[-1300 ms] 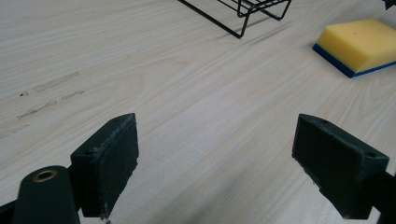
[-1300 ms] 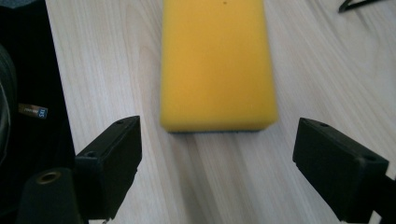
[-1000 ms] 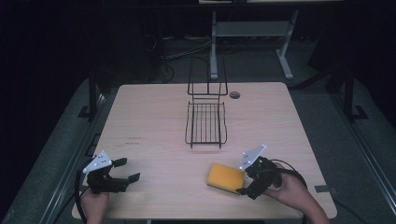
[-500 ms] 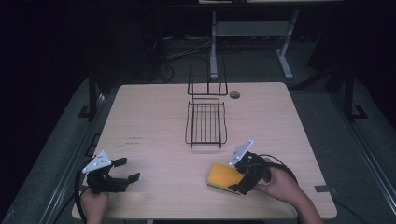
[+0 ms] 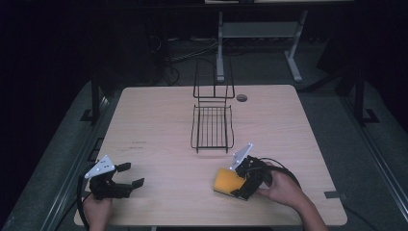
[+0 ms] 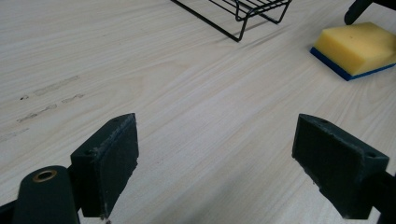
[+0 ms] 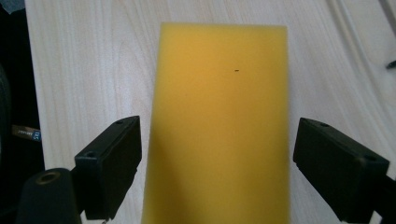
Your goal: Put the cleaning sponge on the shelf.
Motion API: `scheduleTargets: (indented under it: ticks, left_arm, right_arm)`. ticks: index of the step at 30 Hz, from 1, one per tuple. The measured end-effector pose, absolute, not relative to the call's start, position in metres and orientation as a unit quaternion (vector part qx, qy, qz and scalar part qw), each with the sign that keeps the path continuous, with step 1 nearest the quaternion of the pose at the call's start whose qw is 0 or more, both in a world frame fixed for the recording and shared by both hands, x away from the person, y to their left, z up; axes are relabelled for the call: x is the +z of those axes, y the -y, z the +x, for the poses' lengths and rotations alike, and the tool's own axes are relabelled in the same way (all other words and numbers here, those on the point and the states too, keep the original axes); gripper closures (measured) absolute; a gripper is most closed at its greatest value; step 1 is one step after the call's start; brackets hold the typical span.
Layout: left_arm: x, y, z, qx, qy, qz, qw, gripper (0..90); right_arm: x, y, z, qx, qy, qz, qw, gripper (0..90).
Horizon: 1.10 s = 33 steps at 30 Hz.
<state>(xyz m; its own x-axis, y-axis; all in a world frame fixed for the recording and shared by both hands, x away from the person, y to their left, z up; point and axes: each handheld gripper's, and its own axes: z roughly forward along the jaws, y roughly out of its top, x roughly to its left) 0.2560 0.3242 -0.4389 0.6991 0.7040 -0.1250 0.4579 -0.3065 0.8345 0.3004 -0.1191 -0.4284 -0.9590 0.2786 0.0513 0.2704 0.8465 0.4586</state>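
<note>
While the left gripper (image 5: 129,175) rests low near the front left corner of the pale wooden surface (image 5: 154,125), its jaws stand spread wide with only bare wood grain between them. Close to the front edge on the right side, the right gripper (image 5: 236,185) is held by a hand (image 5: 284,190) and reaches over the yellow rectangular sponge with a blue underside (image 5: 227,181). In the right gripper view the sponge (image 7: 217,126) lies flat between the two black jaws, which are parted on either side of it with a gap at each side, so they are released and not pressing it. Nothing lies between the two grippers. From the left gripper view the sponge (image 6: 356,46) sits well apart, beyond open wood. Farther back, about the middle of the surface, a black wire rack (image 5: 212,127) lies flat with its upright end toward the far edge. Just beside that, near the far edge, is a small dark round grommet (image 5: 242,98).
</note>
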Motion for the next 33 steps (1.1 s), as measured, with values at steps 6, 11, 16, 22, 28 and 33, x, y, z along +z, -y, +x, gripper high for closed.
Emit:
scheduleTargets:
  ticks: [6, 11, 16, 22, 28, 33]
  left_arm:
    - [-0.439, -0.324, 0.256, 0.133, -0.364, 0.797, 0.463, 14.1]
    - [-0.439, -0.325, 0.256, 0.132, -0.366, 0.796, 0.464, 14.1]
    - [-0.439, -0.325, 0.256, 0.133, -0.366, 0.795, 0.465, 14.1]
    - [-0.438, -0.325, 0.256, 0.134, -0.365, 0.795, 0.465, 14.1]
    - [-0.439, -0.326, 0.256, 0.134, -0.366, 0.795, 0.465, 14.1]
    - [-0.438, -0.326, 0.256, 0.134, -0.365, 0.795, 0.465, 14.1]
  right_arm:
    - [-0.434, 0.112, 0.301, 0.225, -0.964, 0.138, 0.006, 15.1]
    - [-0.437, 0.108, 0.302, 0.217, -0.966, 0.137, 0.009, 15.0]
    - [-0.440, 0.107, 0.303, 0.211, -0.968, 0.134, 0.009, 15.1]
    - [-0.444, 0.105, 0.303, 0.207, -0.969, 0.136, 0.004, 15.1]
    - [-0.447, 0.102, 0.302, 0.200, -0.971, 0.134, 0.006, 15.7]
    - [-0.449, 0.102, 0.302, 0.194, -0.972, 0.132, 0.010, 19.9]
